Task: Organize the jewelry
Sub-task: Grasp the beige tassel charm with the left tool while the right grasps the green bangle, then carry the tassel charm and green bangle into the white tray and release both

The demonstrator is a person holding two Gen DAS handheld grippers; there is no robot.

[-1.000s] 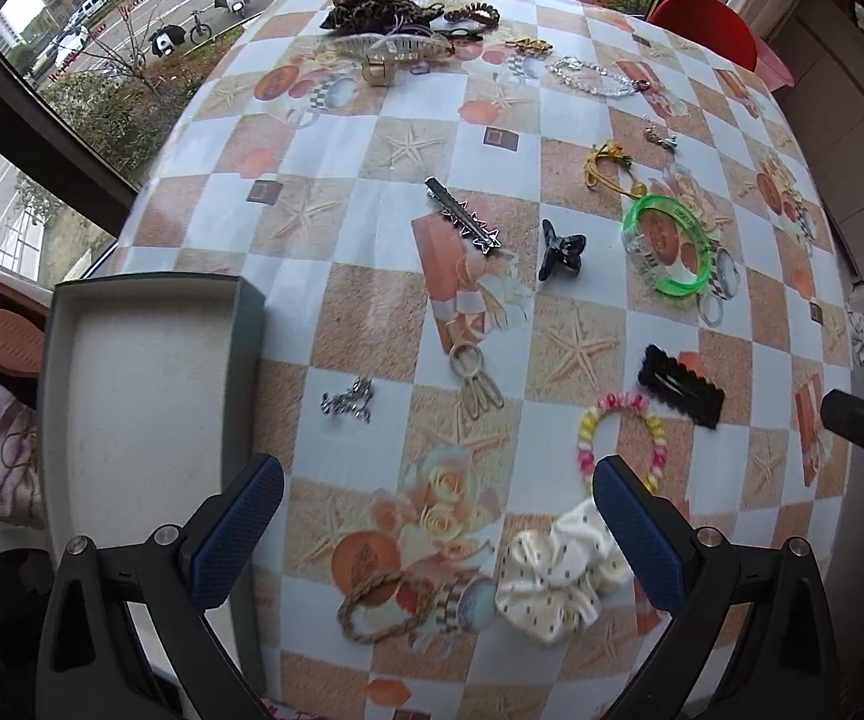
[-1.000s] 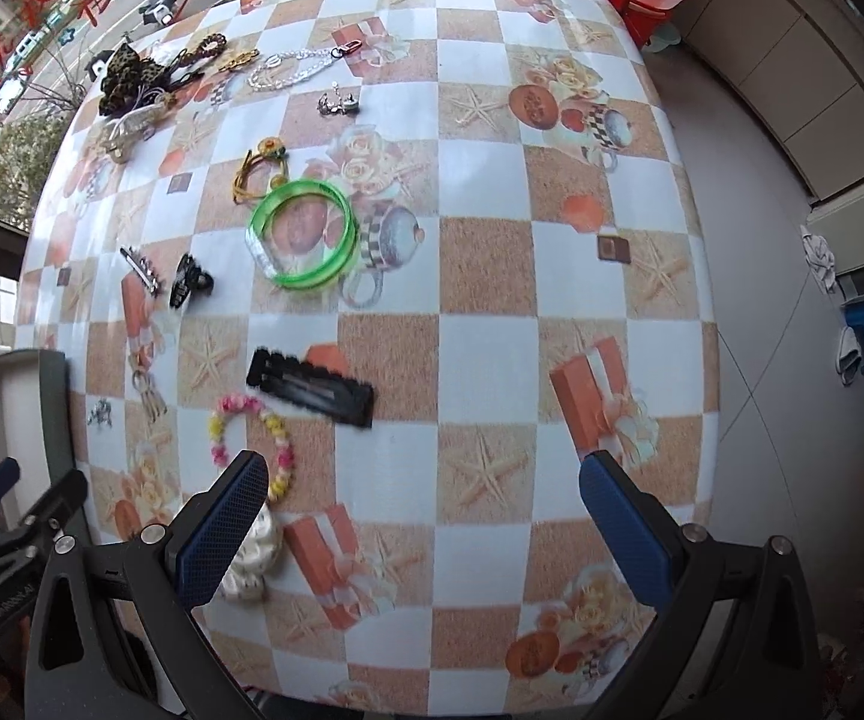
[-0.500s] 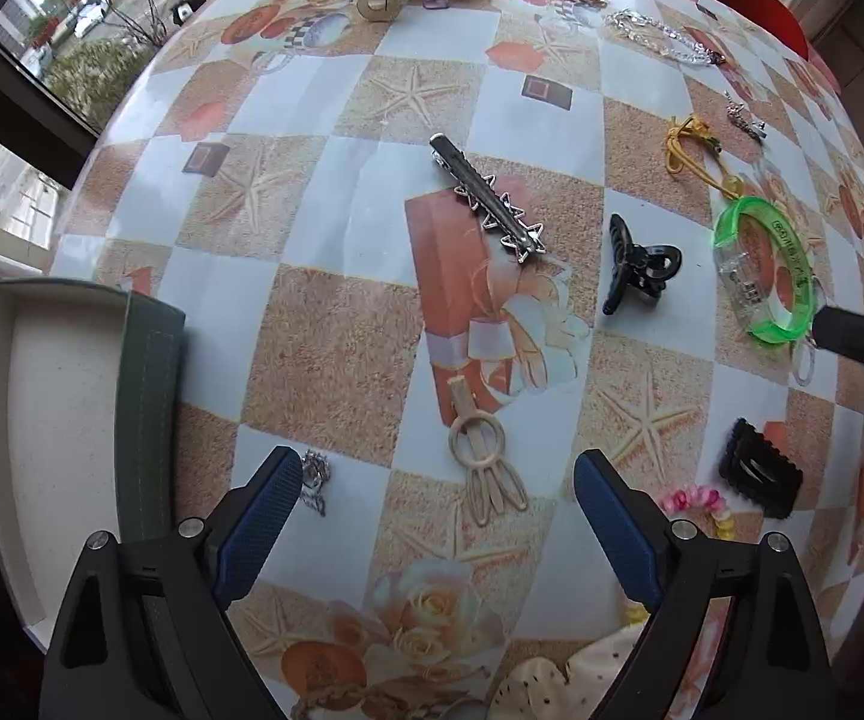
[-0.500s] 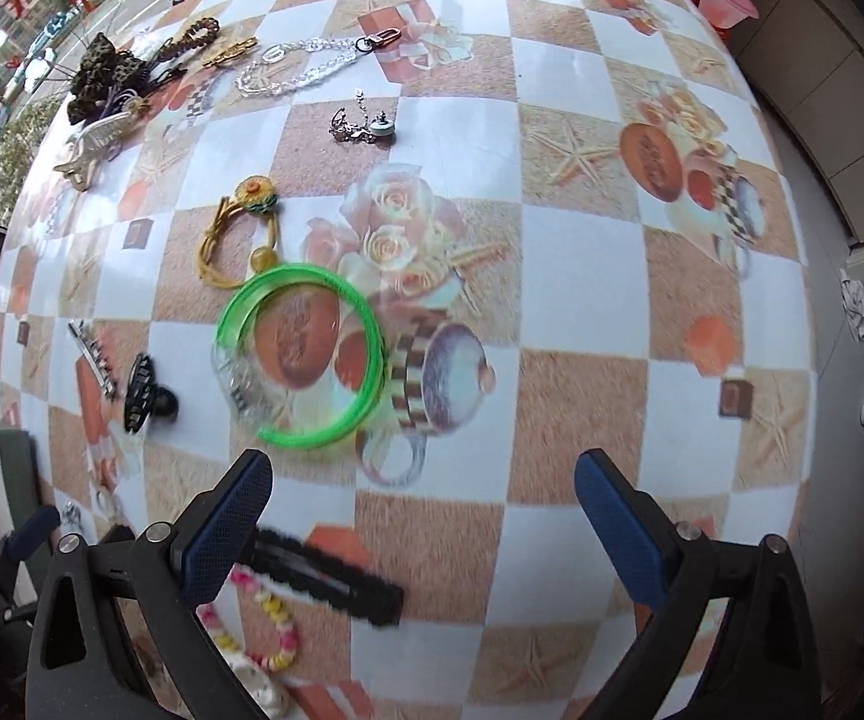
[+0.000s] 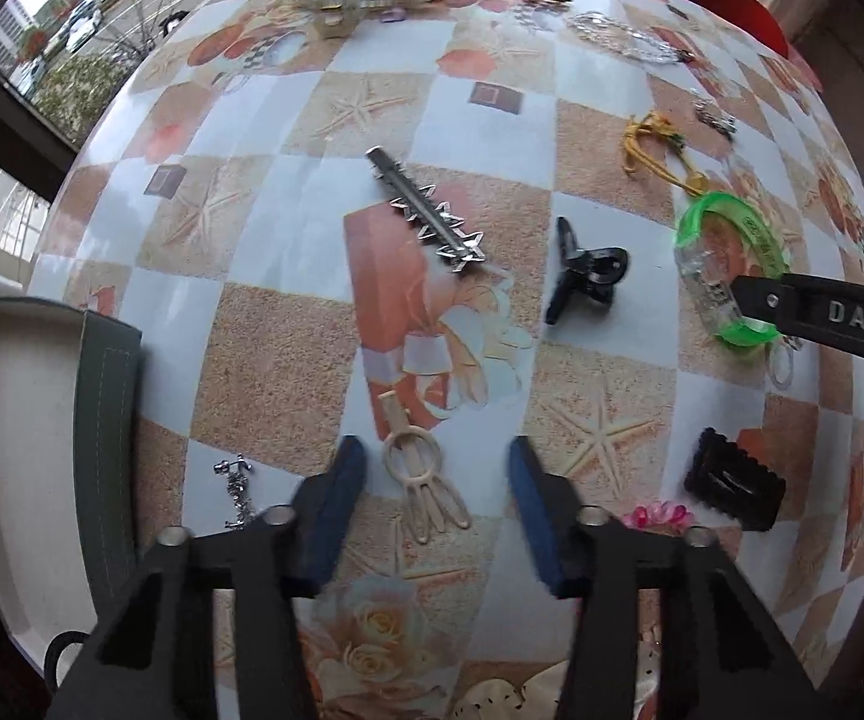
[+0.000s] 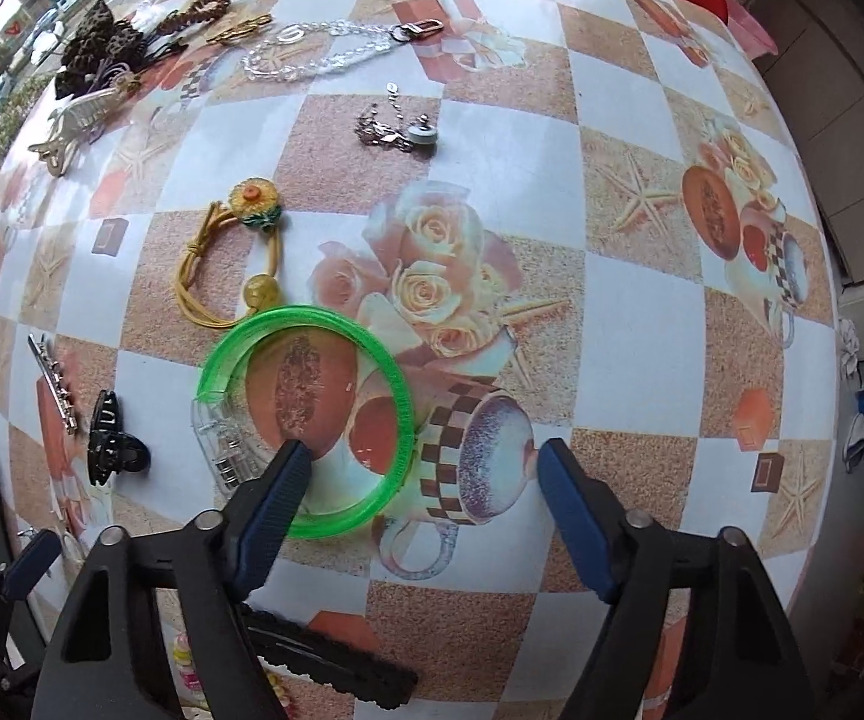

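Jewelry lies scattered across the tabletop (image 5: 288,324). The left tongs (image 5: 435,492) have just been closing around the cream hair clip (image 5: 417,480), pads not yet touching it. The right tongs (image 6: 423,483), also narrowing, straddle the near rim of the green bangle (image 6: 399,384), still released. Next, probably: pinch, lift, carry to the grey tray (image 5: 105,420) at left. The tray's interior is cut off; contact at the bangle is hard to judge.

A home room upstairs is showing here: a round table (image 6: 642,120) is wearing a printed oilcloth and sitting beside a window (image 5: 72,30). Outside it, far left, cars are passing on a street below.
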